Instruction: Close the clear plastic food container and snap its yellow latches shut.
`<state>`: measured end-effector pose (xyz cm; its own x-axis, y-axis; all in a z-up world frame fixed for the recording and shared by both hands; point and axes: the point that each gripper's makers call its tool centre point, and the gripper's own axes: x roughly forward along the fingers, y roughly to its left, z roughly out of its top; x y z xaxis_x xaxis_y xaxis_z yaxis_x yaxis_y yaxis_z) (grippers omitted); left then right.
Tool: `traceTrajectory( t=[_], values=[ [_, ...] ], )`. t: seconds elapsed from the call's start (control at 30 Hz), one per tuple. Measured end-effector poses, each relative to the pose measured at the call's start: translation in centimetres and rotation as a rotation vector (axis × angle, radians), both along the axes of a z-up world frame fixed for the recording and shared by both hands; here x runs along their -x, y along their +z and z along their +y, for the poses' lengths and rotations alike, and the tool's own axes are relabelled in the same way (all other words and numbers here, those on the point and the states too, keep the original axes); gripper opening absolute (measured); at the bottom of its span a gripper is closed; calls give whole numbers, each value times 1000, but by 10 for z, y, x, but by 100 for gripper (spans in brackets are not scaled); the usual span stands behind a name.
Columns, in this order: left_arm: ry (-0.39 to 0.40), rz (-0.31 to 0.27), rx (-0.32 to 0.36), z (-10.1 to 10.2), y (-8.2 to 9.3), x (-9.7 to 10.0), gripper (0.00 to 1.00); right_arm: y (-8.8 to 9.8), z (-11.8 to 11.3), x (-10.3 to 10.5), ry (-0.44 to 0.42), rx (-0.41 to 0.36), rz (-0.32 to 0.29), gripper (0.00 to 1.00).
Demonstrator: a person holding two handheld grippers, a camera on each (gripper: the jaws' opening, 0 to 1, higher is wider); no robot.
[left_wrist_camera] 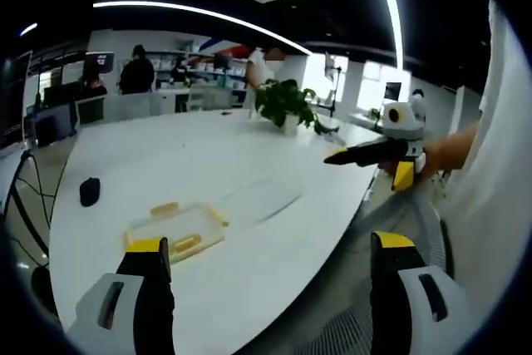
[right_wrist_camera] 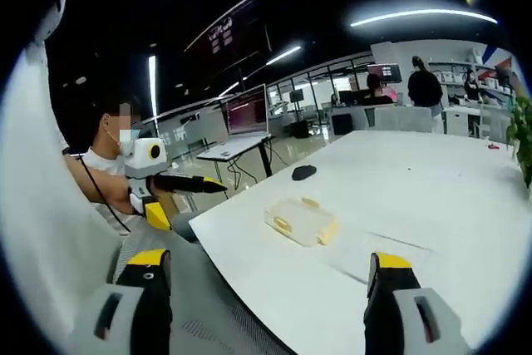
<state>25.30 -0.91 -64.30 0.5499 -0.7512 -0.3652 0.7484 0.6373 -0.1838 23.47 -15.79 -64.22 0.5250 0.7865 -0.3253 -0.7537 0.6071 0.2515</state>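
Clear plastic container [left_wrist_camera: 176, 231] sits on the white table [left_wrist_camera: 249, 164], near the edge closest to the person, yellow latches [left_wrist_camera: 164, 209] on its sides. In the right gripper view the same container [right_wrist_camera: 301, 220] lies just in from the table's near edge [right_wrist_camera: 274, 288]. A flat clear sheet just beside it looks like the lid [left_wrist_camera: 259, 198], lying off the box; faint in both views, so not certain.

Handling, as a judgement: thin clear plastic, light, probably empty, so it will skate on the smooth tabletop if pushed from one side. Walls likely flex; don't squeeze hard. Lid is flat and slick, hard to pick from above: slide it to an edge or pinch it by a rim. Latches are small hinged tabs; press each one down against the wall while the other gripper braces the box from the opposite side.

Left gripper [left_wrist_camera: 266, 255]: jaws spread wide, nothing between them, well short of the container. Right gripper [right_wrist_camera: 266, 276]: jaws likewise apart and empty, hanging off the table's edge. Each gripper shows in the other's view, held out in the air by the person's hand.

Around: a small dark object [left_wrist_camera: 89, 190] on the table's far side, a potted plant [left_wrist_camera: 285, 106] further back, desks and people beyond.
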Motion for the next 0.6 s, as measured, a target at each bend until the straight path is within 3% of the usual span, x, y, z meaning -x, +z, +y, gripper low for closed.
traceTrajectory(
  t=[0.17, 0.37, 0.53, 0.6],
  values=[
    [-6, 11, 11, 4, -4, -3, 98, -6, 3, 1, 11, 47, 2, 99],
    [-3, 30, 96, 4, 4, -6, 99, -11, -10, -7, -41, 42, 28, 99],
    [-31, 21, 37, 6, -9, -5, 98, -2, -17, -16, -81, 12, 2, 99],
    [-16, 46, 28, 9, -14, -6, 96, -4, -14, -18, -70, 14, 15, 99]
  ],
)
